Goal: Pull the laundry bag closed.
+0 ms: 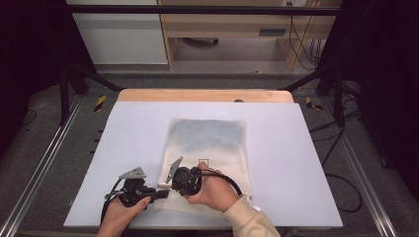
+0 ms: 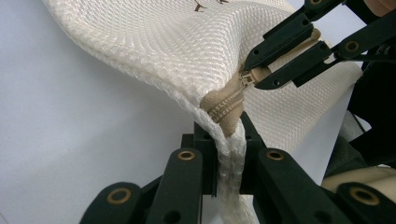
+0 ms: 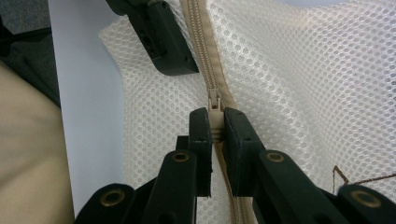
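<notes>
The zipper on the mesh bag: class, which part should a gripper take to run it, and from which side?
Grip the small tan pull tab, flat faces between the jaws, approaching along the zipper line, as the right gripper does. The left gripper pinches the mesh bag at the zipper's end, probably to steady it.

White mesh zip bag (image 1: 210, 148), flat on table (image 1: 123, 148)

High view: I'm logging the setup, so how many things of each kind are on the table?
Mesh zipper bag: 1
Handheld grippers: 2, left gripper and right gripper
Total: 3
</notes>
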A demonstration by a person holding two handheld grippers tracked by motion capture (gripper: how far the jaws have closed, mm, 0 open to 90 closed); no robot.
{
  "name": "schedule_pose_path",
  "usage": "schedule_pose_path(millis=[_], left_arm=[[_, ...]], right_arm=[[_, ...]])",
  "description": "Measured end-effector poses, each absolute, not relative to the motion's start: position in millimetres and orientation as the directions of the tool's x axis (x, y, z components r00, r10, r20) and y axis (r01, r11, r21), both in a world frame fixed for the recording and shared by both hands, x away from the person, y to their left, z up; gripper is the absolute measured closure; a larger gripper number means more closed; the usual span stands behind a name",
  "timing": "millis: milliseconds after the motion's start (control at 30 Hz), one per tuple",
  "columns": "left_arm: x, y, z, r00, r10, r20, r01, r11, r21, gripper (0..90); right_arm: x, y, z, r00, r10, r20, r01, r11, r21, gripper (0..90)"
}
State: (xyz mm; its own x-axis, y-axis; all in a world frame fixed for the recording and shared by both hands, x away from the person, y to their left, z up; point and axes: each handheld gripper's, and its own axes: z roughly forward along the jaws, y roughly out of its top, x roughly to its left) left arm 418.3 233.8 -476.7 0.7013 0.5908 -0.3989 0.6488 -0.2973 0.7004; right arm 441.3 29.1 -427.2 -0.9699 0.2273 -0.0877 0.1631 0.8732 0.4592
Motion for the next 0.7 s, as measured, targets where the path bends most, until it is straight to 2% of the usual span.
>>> schedule_pose_path(millis=[700], left_arm=[[414.0, 226.9, -476.3, 0.719, 0.584, -0.377, 0.633, -0.327, 0.702, 82.8]], right_arm=[[439.0, 21.7, -429.0, -0.971, 0.227, -0.080, 0.162, 0.864, 0.477, 82.0]])
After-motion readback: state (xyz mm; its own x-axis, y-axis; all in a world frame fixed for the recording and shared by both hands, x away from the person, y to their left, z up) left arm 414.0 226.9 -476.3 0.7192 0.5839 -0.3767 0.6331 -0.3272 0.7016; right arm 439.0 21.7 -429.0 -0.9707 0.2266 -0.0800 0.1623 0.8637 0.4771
